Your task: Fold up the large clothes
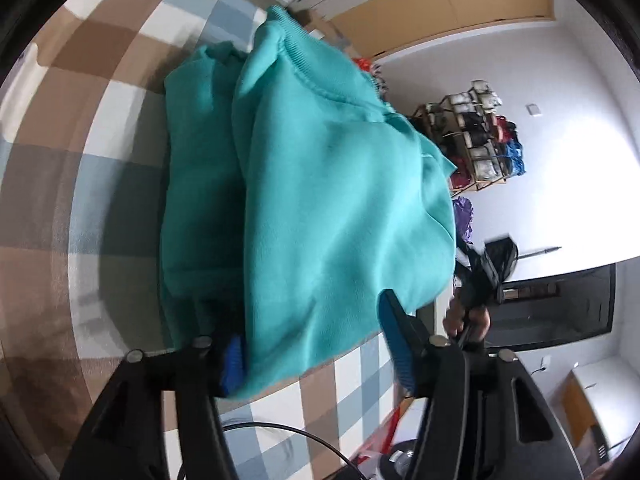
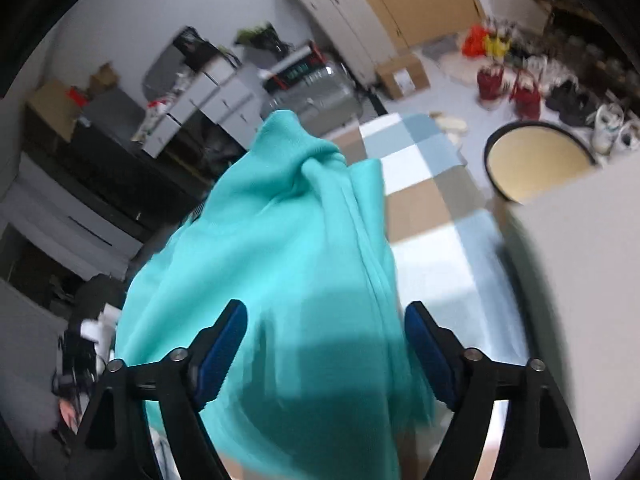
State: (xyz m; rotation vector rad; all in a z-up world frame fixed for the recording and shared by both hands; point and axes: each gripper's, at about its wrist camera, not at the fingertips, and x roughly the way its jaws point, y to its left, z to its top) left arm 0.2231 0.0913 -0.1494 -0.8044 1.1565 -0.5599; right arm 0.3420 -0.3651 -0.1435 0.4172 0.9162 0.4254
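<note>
A teal sweatshirt lies bunched in folds on a checkered brown, blue and white cover. My left gripper stands open at its near edge, with the fabric hanging between the blue pads and draping over the left one. In the right wrist view the same sweatshirt fills the middle, over the checkered cover. My right gripper is open wide with the cloth lying between its fingers, which stand apart from it. A hand on a black grip shows beyond the garment's right edge.
A wooden rack of bags stands against the white wall. A round black-rimmed stool, a cardboard box, shoes and red bags sit on the floor. A white panel is close on the right. A black cable runs below the left gripper.
</note>
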